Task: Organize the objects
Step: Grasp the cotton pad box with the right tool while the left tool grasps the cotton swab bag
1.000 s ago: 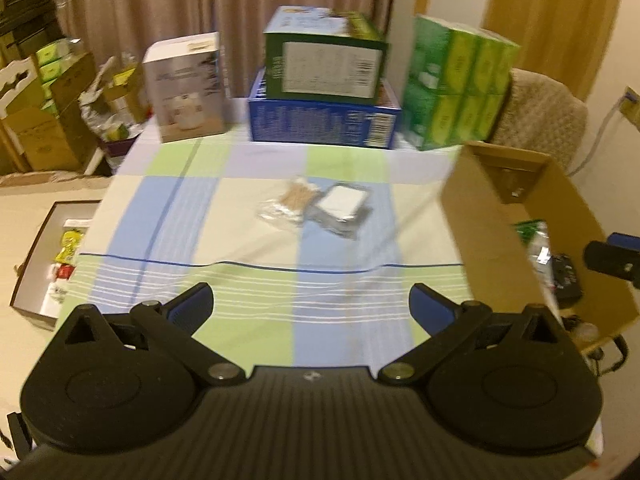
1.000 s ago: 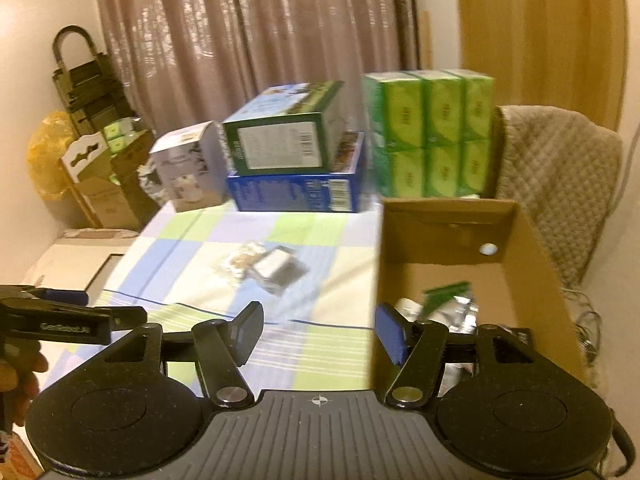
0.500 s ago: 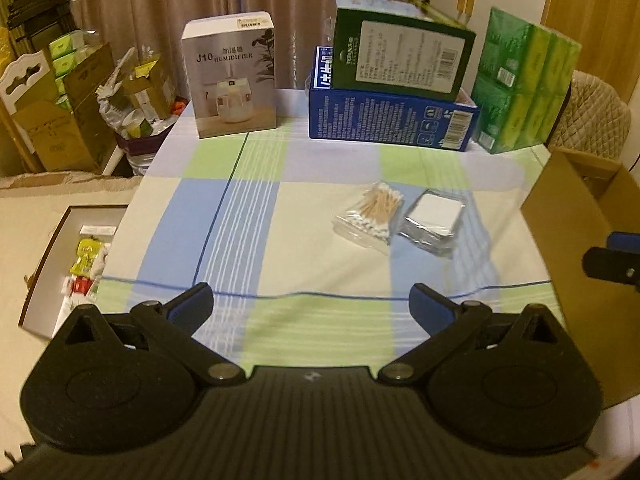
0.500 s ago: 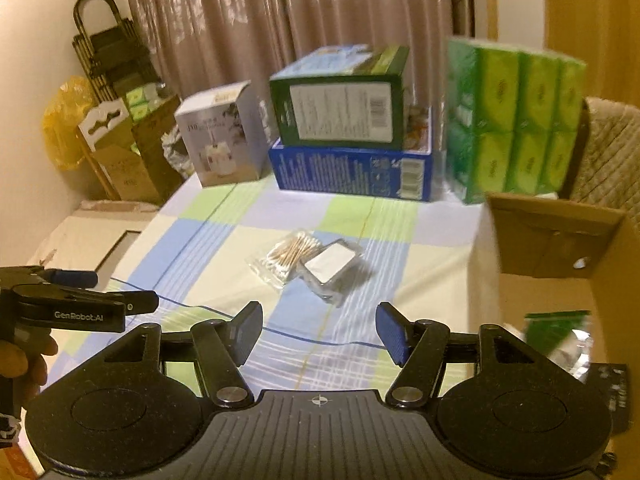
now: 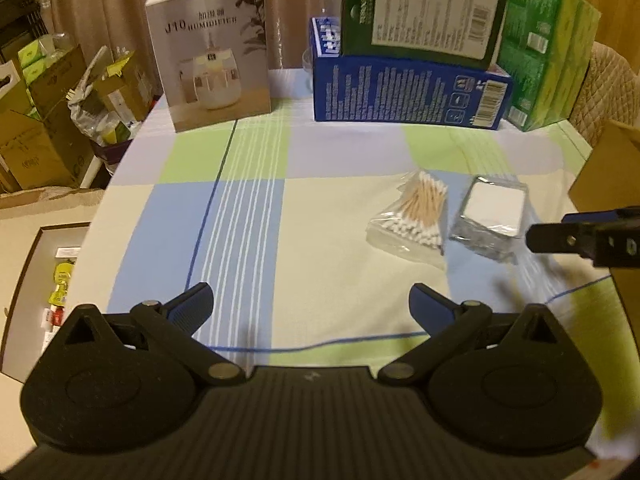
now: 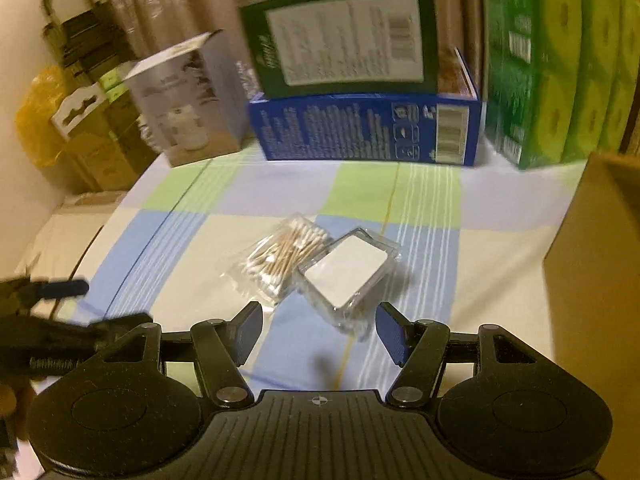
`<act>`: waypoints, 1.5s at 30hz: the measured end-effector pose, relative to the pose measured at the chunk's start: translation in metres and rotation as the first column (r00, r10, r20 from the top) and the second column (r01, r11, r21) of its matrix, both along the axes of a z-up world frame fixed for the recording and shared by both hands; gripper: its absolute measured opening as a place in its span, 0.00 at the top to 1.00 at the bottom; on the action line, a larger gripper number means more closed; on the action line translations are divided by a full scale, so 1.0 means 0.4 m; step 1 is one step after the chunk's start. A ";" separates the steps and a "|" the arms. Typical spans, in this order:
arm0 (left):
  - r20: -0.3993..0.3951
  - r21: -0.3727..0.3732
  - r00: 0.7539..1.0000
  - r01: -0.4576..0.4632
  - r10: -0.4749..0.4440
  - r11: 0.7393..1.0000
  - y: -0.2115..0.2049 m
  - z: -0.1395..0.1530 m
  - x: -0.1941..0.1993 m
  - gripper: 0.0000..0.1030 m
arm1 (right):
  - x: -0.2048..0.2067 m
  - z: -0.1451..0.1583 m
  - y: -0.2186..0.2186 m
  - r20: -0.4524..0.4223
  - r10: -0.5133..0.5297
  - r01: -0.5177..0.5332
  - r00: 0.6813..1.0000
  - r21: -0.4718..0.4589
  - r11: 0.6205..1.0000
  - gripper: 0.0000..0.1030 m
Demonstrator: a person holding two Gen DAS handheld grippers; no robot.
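Observation:
A clear bag of cotton swabs [image 5: 416,214] [image 6: 284,256] lies on the checked tablecloth [image 5: 320,184], touching a clear flat packet with a white label [image 5: 494,210] [image 6: 348,276] to its right. My right gripper [image 6: 318,332] hovers open just in front of the packet, nothing between its blue fingers; it also shows at the right edge of the left wrist view [image 5: 592,236]. My left gripper [image 5: 310,306] is open and empty over the cloth, well left of both items, and it appears blurred at the left edge of the right wrist view [image 6: 52,320].
At the back stand a humidifier box [image 5: 212,50], a green box [image 5: 420,12] stacked on a blue box [image 5: 408,94], and green tissue packs [image 5: 548,48]. A brown cardboard box [image 6: 596,264] sits at the right. On the floor left lie an open tray [image 5: 48,272] and cartons.
Both grippers have come down and forward toward the table. The swabs and packet now loom larger, and the right gripper has swung left from the cardboard box to the packet.

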State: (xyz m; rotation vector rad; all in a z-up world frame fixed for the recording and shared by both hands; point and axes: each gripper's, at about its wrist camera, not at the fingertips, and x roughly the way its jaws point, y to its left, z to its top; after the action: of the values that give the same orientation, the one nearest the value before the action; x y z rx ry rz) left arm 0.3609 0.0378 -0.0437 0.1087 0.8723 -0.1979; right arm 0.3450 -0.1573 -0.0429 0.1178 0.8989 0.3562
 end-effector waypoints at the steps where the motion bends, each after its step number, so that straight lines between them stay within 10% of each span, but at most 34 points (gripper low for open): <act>1: 0.000 -0.001 1.000 0.002 -0.002 1.000 0.001 -0.009 0.008 0.01 | 0.016 -0.014 0.002 -0.009 -0.014 0.014 1.000 0.013 1.000 0.42; 12: 0.005 -0.006 1.000 0.025 -0.025 1.000 0.008 -0.077 0.053 0.01 | 0.135 -0.108 0.007 -0.084 -0.134 0.144 0.987 0.127 0.981 0.42; 29: 0.031 0.004 0.995 0.098 -0.098 0.995 -0.049 -0.081 0.086 0.01 | 0.080 -0.082 -0.026 -0.031 -0.174 0.174 0.984 0.026 0.984 0.49; 40: 0.034 0.027 0.960 0.278 -0.279 0.960 -0.235 -0.117 0.179 0.21 | 0.000 -0.081 -0.104 -0.028 -0.226 0.226 0.974 0.001 0.974 0.49; 45: 0.016 0.048 0.948 0.316 -0.317 0.948 -0.294 -0.129 0.201 0.51 | -0.016 -0.086 -0.106 -0.014 -0.206 0.206 0.978 -0.002 0.979 0.49</act>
State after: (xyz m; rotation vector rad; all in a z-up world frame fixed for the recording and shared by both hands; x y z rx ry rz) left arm 0.4413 -0.0797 -0.0952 0.2935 0.8326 -0.4771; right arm 0.3386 -0.1995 -0.0774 0.2117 0.8922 0.1619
